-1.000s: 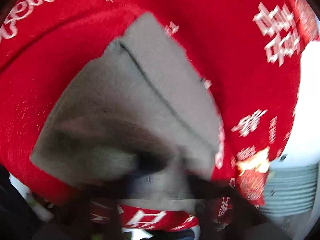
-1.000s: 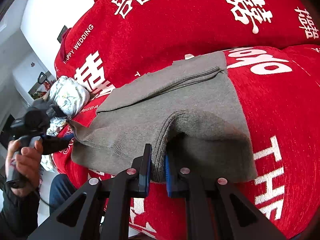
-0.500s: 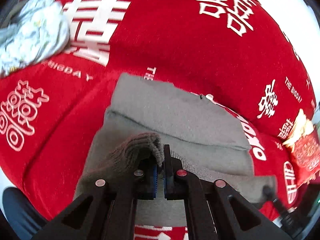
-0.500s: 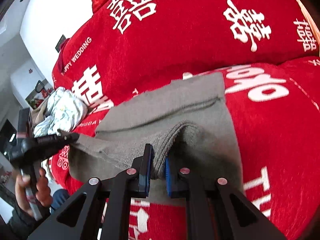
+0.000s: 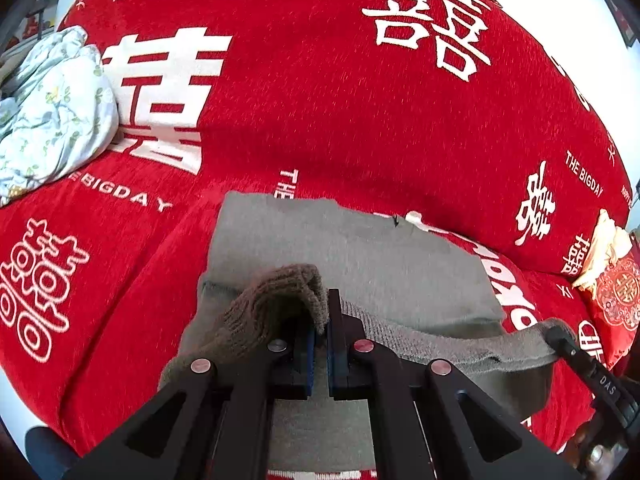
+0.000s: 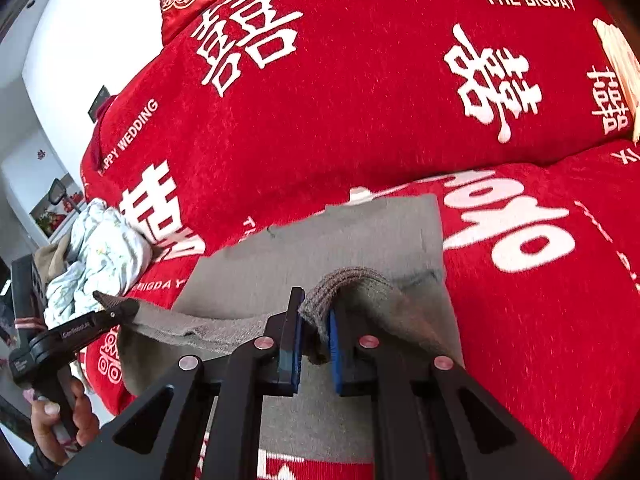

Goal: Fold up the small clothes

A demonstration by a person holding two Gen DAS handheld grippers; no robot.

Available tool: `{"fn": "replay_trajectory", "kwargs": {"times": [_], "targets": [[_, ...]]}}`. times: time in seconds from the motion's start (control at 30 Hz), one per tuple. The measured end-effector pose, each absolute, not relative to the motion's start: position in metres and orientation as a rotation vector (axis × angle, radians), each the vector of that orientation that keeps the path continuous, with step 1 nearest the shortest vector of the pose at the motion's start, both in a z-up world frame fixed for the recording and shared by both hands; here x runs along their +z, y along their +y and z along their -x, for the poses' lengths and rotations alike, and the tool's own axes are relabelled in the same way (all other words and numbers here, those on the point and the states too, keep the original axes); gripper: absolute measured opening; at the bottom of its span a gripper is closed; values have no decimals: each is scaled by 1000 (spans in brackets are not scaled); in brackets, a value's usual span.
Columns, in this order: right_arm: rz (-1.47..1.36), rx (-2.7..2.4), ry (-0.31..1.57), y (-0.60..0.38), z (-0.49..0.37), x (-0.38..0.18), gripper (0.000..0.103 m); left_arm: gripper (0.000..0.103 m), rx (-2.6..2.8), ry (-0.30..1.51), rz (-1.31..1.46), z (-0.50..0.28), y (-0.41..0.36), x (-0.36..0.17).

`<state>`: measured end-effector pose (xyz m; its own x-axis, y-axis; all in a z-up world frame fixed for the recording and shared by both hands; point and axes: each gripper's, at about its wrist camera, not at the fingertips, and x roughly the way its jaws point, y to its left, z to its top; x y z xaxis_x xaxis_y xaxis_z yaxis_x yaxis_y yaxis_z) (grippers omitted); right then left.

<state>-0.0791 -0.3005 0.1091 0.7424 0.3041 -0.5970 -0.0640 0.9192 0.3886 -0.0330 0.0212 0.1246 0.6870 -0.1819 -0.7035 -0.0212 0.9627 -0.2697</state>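
Observation:
A grey knit garment (image 5: 352,256) lies on the red sofa cover, also seen in the right wrist view (image 6: 352,240). My left gripper (image 5: 320,320) is shut on one corner of its near edge, which bunches over the left finger. My right gripper (image 6: 314,324) is shut on the other corner of the same edge. The edge is lifted and stretched between the two grippers, above the rest of the garment. The right gripper shows in the left wrist view (image 5: 560,340); the left gripper shows in the right wrist view (image 6: 108,308).
A crumpled light floral cloth (image 5: 52,112) lies at the left of the sofa, also in the right wrist view (image 6: 100,252). A red embroidered cushion (image 5: 616,300) sits at the right. The red back cushions (image 5: 320,80) rise behind the garment.
Both grippers have lifted the garment's near edge and drawn it toward me. The left wrist view has swung up from close on the cloth to facing the sofa back.

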Motion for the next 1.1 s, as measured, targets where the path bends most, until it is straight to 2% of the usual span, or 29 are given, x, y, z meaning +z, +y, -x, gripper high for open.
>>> {"fn": "replay_trajectory", "kwargs": {"times": [0.63,0.9,1.1], "targets": [[-321,123,665,-296,3,142,6,5,-96,785,255,-45,17,160],[-320,114,723,-300,-21,117,5,5,-93,839,248,-76,9,140],[-346,106,709,-307,-28,119,5,5,-101,838,258,-89,9,142]]}}
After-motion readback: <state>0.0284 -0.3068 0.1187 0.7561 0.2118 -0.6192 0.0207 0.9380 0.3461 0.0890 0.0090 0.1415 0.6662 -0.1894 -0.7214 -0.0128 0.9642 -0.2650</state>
